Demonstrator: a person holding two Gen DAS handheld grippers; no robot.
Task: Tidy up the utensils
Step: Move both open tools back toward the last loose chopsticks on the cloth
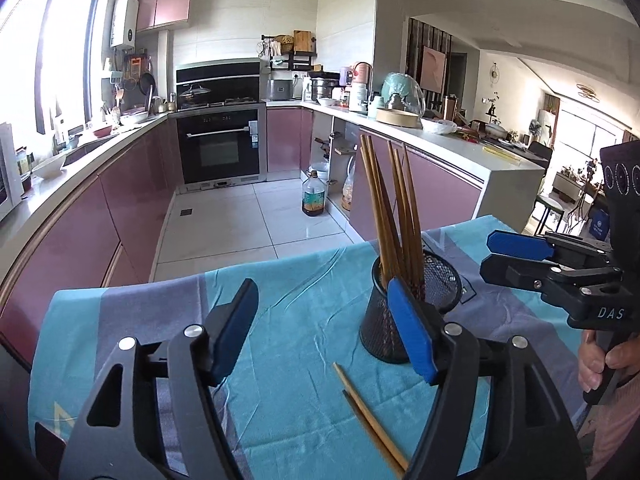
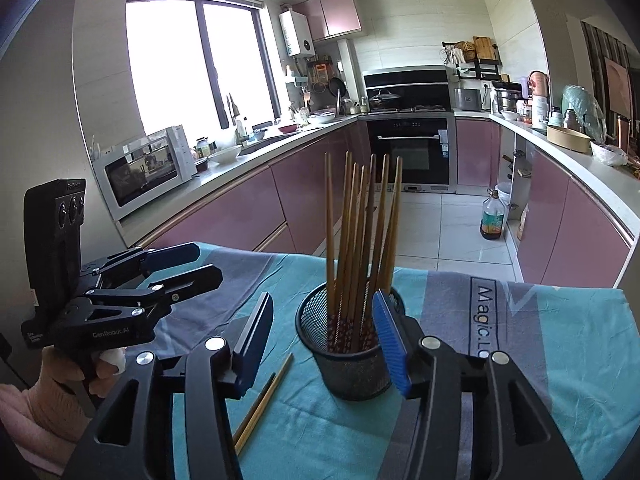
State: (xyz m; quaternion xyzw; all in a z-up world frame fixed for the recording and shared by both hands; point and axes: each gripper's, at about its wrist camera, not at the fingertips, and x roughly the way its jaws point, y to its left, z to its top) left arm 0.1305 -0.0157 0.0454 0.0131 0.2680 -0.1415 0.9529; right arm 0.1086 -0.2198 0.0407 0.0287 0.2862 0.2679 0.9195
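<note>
My left gripper [image 1: 320,328] is spread wide with nothing between the blue pads, hanging over the cloth-covered counter [image 1: 280,320]; its right finger [image 1: 412,332] sits in front of the black mesh cup [image 1: 380,320] in the left wrist view, can't tell if it touches. My right gripper [image 2: 320,336] is partly spread, also empty, and the mesh cup sits ahead roughly between its two fingers, the right pad [image 2: 390,344] overlapping the cup rim in view, contact unclear. The cup stands upright on the blue and grey cloth and holds a bunch of brown chopsticks [image 2: 356,232], upright and fanned out a little, leaning on the rim. Two loose chopsticks [image 1: 372,424] lie flat on the cloth just beside the cup base on the near side, side by side, apart from both grippers' pads. In the left wrist view my right gripper shows at the right edge, my right hand [image 1: 600,364] wrapped on its handle. In the right wrist view my left gripper shows at the left, my left hand [image 2: 76,376] on the handle, pink sleeve [image 2: 32,412] at the wrist. Behind is a kitchen with pink cabinets [image 2: 248,208], an oven [image 2: 412,152], a microwave [image 2: 144,168] by the window and an oil bottle [image 2: 493,218] on the tile floor.
</note>
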